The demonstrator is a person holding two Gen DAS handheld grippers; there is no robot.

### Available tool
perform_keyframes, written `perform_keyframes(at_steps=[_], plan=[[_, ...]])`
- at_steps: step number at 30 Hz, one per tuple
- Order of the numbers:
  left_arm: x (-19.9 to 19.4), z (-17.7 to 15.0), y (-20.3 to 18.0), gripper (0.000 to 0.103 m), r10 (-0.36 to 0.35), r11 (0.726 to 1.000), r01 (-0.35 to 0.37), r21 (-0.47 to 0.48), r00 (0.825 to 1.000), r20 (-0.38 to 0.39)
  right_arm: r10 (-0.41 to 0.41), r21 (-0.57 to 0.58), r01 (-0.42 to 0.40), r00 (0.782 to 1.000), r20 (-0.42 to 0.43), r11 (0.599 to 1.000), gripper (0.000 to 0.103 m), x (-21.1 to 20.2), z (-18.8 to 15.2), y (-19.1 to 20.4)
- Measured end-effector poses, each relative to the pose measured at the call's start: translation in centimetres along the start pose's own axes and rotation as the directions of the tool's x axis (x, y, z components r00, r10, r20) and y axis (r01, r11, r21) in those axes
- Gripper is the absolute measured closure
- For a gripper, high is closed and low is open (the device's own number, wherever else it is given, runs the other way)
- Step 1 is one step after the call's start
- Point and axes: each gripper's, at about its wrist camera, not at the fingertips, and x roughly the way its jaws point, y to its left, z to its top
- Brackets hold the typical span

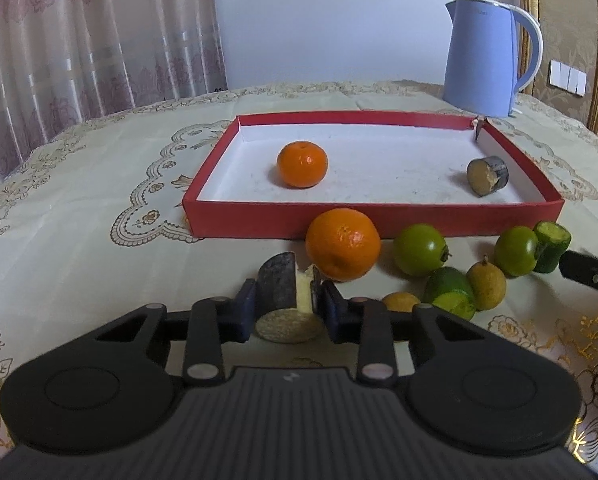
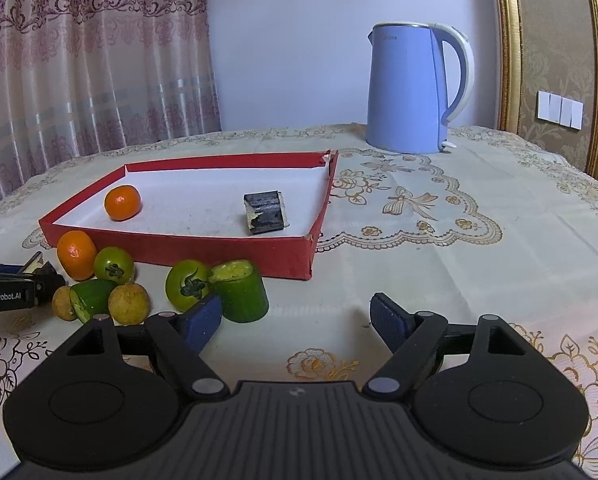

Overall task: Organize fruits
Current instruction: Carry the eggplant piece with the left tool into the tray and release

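My left gripper (image 1: 287,304) is shut on a dark-skinned, pale-fleshed sugarcane piece (image 1: 277,286), in front of the red tray (image 1: 371,222). The tray holds an orange (image 1: 302,164) and another cane piece (image 1: 487,176). Before the tray lie an orange (image 1: 343,244), two green tomatoes (image 1: 419,250), a cucumber chunk (image 1: 553,246), a lime (image 1: 451,292) and two small yellow fruits (image 1: 486,286). My right gripper (image 2: 297,320) is open and empty, its left finger beside the cucumber chunk (image 2: 241,292) and a green tomato (image 2: 187,284). The left gripper also shows in the right wrist view (image 2: 39,270).
A blue electric kettle (image 1: 485,56) stands behind the tray at the back right of the table (image 1: 79,200), which is covered by an embroidered cloth. A curtain hangs at the back left. A gold-framed panel and wall switches are at the right.
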Motion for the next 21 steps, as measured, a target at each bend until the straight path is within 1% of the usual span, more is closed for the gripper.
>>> perform_keyframes(at_steps=[5,9,13,17,21], plan=[[-1.3,1.3,0.3,0.073,0.006,1.0,-0.007,0.003,0.998,0.055,0.005,-0.002,-0.005,1.0,-0.013,1.0,0.02,0.2,0.0,0.0],[-1.1,3.0,0.3,0.073,0.013,1.0,-0.014,0.014,0.996,0.085,0.007,-0.003,-0.007,1.0,-0.022,1.0,0.02,0.4,0.1,0.0],[0.1,4.6,0.4,0.073,-0.004,1.0,0.004,0.001,0.996,0.088,0.006,-0.003,-0.006,1.0,-0.021,1.0,0.02,0.3,0.1,0.1],[1.4,5.9,0.4,0.073,0.0,1.0,0.0,-0.001,0.995,0.096,0.011,-0.003,-0.011,1.0,-0.025,1.0,0.02,0.3,0.0,0.0],[2.9,6.7,0.6,0.073,-0.014,1.0,0.015,-0.016,0.997,0.074,0.014,-0.005,-0.014,0.999,-0.032,1.0,0.02,0.4,0.1,0.0]])
